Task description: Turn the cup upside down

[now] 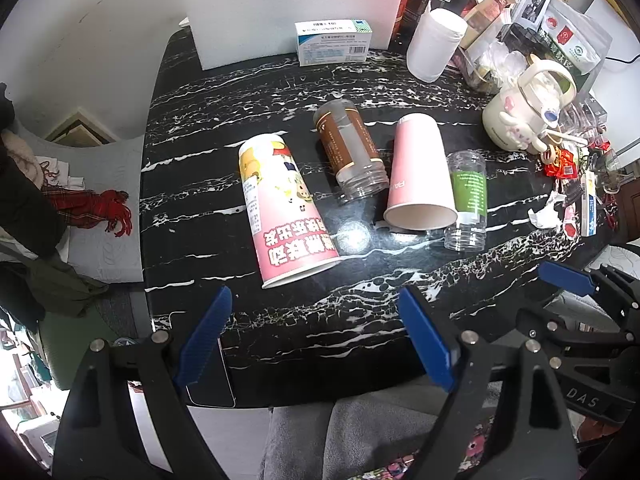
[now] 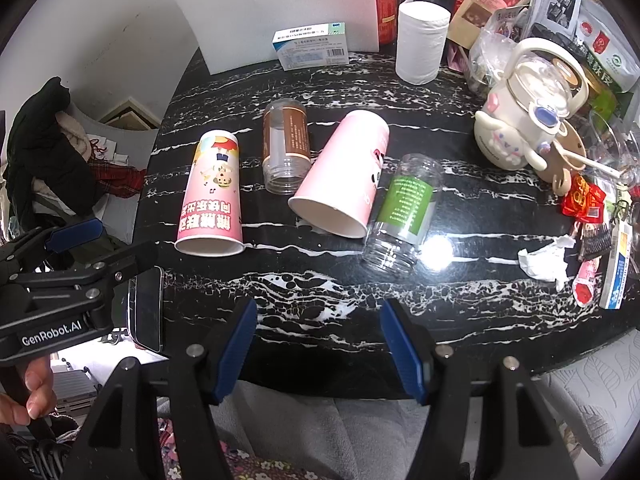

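Note:
Four vessels lie on their sides on the black marble table [image 1: 280, 320], mouths toward me: a cartoon-printed paper cup [image 1: 280, 208] [image 2: 212, 192], a clear jar with a brown label [image 1: 350, 152] [image 2: 285, 146], a plain pink paper cup [image 1: 420, 172] [image 2: 344, 172], and a clear jar with a green label [image 1: 468, 200] [image 2: 404, 212]. My left gripper [image 1: 316, 340] is open and empty at the near table edge, below the cartoon cup. My right gripper [image 2: 318, 352] is open and empty, also at the near edge. The left tool also shows at the left of the right wrist view [image 2: 72, 236].
A paper roll [image 2: 420, 44], a white box [image 2: 312, 46], a cream kettle [image 2: 528, 120] and packets clutter the back and right. Wrappers and crumpled paper [image 2: 544, 260] lie at the right edge. A phone [image 2: 148, 312] lies at the near left edge. Clothes on a seat at left.

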Tool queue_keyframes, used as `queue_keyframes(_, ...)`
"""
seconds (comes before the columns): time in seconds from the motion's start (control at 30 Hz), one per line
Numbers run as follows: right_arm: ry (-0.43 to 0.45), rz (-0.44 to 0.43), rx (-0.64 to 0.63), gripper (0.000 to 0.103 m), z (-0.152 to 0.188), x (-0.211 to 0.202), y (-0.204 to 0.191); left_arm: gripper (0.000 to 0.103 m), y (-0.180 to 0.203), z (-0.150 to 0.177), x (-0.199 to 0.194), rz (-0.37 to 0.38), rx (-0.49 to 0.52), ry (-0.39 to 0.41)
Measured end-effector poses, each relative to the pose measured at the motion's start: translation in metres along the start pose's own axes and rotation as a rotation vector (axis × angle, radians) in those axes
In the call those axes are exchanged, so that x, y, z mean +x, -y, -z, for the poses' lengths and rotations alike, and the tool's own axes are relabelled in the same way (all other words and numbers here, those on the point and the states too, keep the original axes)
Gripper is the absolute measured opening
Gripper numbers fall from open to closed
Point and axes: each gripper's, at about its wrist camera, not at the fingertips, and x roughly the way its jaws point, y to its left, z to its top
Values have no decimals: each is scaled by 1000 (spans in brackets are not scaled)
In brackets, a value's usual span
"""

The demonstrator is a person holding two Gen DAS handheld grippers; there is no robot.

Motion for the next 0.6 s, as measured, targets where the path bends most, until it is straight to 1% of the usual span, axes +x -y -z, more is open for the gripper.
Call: queue_keyframes(0.6, -6, -2, -3, 65, 0, 4, 2, 85, 1, -4, 4, -1, -3, -12)
